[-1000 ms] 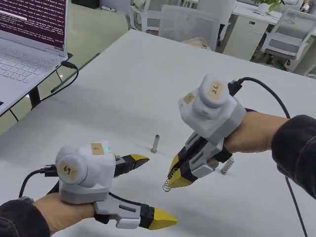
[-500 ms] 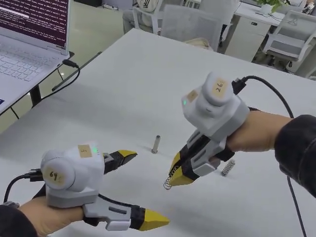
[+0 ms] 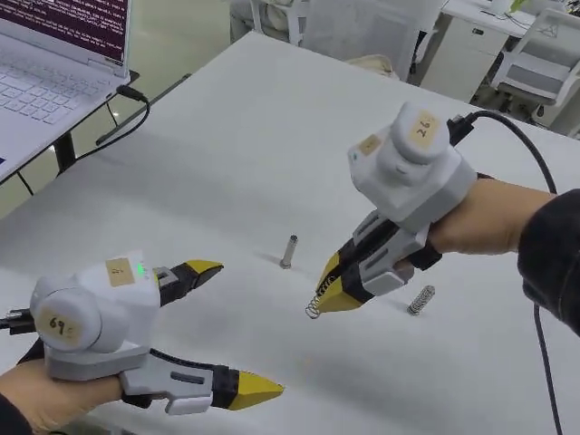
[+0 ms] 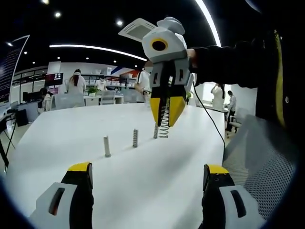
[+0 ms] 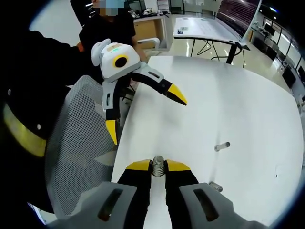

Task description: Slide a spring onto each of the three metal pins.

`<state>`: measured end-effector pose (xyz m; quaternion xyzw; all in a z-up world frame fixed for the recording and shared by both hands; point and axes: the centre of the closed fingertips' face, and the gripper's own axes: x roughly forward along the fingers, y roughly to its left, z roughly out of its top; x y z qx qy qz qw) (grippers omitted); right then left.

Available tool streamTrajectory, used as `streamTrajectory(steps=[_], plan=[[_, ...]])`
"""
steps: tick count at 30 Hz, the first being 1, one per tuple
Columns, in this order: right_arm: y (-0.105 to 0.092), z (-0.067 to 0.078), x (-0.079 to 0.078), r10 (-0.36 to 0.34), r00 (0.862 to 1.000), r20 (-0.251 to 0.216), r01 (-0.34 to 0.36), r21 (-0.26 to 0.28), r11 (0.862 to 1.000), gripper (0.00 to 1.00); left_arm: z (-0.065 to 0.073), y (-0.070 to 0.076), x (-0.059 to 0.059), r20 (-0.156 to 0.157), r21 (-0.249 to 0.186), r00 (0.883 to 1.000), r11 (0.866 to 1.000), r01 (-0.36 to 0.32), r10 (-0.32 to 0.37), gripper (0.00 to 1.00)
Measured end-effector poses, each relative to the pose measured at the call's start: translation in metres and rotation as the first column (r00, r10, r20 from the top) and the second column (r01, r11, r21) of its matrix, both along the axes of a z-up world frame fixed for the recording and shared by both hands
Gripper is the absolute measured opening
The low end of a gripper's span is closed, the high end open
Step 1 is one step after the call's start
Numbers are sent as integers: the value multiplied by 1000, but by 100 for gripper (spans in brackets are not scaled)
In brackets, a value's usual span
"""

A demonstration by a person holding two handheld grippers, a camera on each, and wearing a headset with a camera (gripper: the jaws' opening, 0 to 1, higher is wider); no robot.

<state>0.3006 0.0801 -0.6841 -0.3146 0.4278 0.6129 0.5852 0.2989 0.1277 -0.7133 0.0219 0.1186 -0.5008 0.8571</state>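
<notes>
My right gripper is shut on a small steel spring, which hangs tilted above the white table just right of a bare metal pin. The spring sits pinched between the yellow tips in the right gripper view. A second spring stands further right, behind that gripper. In the left gripper view the bare pin stands left of two sprung pins, with the held spring above them. My left gripper is open at the near left, holding nothing.
A laptop with a cable sits on a side desk at the far left. The white table runs back to office chairs. The right gripper's black cable trails off to the right.
My left gripper has drawn back to the left, away from the pin. The right gripper has carried the spring a little up and closer to the bare pin.
</notes>
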Motion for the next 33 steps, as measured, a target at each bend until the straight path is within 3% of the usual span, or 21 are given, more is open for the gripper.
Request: streamTrajectory(steps=[15, 33], plan=[[-4, 7, 20, -17, 1000, 19, 17, -16, 1000, 8, -5, 10, 2, 0, -2, 999, 999, -34, 34, 93], [-4, 11, 64, -10, 997, 76, 14, -54, 998, 8, -9, 10, 3, 5, 9, 999, 999, -44, 44, 91]])
